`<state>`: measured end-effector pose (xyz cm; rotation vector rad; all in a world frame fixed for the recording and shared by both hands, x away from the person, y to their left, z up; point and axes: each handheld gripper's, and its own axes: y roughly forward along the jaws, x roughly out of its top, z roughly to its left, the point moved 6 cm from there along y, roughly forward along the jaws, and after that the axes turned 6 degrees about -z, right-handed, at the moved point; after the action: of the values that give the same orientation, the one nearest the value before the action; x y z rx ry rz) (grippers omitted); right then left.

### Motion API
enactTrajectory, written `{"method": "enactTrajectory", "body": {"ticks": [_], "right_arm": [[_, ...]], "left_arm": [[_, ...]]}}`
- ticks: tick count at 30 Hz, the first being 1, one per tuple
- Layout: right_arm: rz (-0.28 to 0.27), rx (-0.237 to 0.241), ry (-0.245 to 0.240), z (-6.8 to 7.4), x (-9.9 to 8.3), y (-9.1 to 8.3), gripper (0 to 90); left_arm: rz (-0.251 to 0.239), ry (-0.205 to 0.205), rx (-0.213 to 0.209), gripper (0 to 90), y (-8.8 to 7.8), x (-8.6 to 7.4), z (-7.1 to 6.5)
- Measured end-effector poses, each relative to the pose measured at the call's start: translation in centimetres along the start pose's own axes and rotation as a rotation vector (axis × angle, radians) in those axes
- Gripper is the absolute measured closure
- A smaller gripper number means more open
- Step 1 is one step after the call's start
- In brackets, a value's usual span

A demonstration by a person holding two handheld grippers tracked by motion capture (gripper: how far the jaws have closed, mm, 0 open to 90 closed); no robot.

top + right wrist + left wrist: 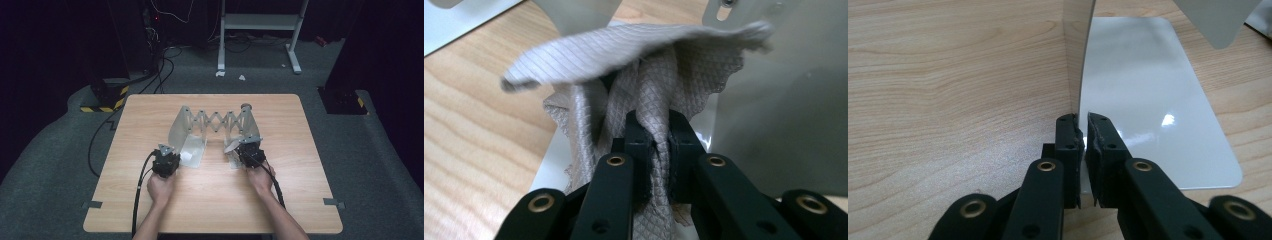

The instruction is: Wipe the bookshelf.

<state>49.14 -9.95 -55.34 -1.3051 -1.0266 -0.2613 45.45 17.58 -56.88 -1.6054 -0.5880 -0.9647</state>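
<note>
A grey metal expanding rack [220,121] with a scissor link stands mid-table, an L-shaped plate at each end. My left gripper [171,154] meets the left end. In the left gripper view its jaws [1082,125] are shut on the thin edge of the upright plate [1079,50], beside the flat base plate [1148,100]. My right gripper [241,149] is at the right end, shut on a grey quilted cloth [233,146]. In the right gripper view the cloth [639,45] bunches between the jaws [654,125] and flares above them, in front of the right plate [784,100].
The wooden table [210,200] has bare room in front of and beside the rack. Black cables [140,195] trail from both grippers toward the person. Beyond the table stand a white frame [260,22] and a black-and-yellow striped block [105,97] on the floor.
</note>
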Motion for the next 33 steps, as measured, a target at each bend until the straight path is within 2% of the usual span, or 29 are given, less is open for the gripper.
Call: {"method": "enactTrajectory", "body": {"ticks": [9, 13, 24, 28, 33], "right_arm": [[0.003, -0.011, 0.022, 0.0, 1.0, 1.2, 82.8], [-0.009, -0.023, 0.009, 0.1, 1.2, 1.4, 82.7], [-0.057, -0.002, 0.032, 0.8, 1.9, 0.1, 82.6], [-0.050, 0.000, 0.055, 0.6, 2.1, 0.3, 82.6], [-0.055, 0.002, 0.055, 0.6, 2.9, 0.5, 82.6]], "left_arm": [[0.000, 0.011, 0.001, 84.5, 0.0, 0.0, -0.1], [0.000, 0.016, 0.000, 85.6, 0.0, 0.0, -0.2], [-0.001, 0.020, -0.003, 85.9, 0.0, 0.0, -0.2], [-0.001, 0.019, -0.004, 85.9, 0.0, 0.0, -0.2], [-0.001, 0.020, -0.008, 85.8, 0.0, 0.0, -0.2]]}}
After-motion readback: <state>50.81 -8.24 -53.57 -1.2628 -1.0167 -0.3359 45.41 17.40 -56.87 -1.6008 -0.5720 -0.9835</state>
